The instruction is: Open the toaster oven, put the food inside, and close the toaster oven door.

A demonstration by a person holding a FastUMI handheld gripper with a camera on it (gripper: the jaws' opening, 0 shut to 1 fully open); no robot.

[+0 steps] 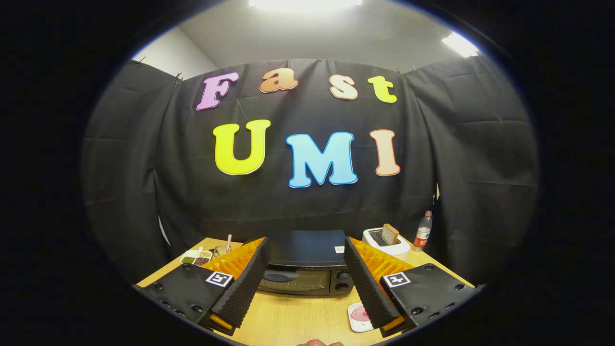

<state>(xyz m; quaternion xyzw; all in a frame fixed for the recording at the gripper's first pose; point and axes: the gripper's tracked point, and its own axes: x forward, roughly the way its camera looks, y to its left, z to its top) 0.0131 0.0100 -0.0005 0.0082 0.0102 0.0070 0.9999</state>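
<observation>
Gripper view: tool (305, 283) spread wide and empty, closed toaster oven (306, 269) just beyond its fingers

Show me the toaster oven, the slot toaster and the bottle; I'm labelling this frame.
Black toaster oven (307, 247): gripper view, its top.
White slot toaster (390, 247): gripper view, its side.
Clear plastic bottle (423, 233): gripper view, its label.

White toaster (387, 242) holding bread (389, 234), water bottle (423, 232), divided snack dish (196, 257).

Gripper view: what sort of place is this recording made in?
Probably a staged kitchen booth: a wooden table against black cloth, carrying a toaster oven and a pop-up toaster. The open gripper faces the oven.
</observation>
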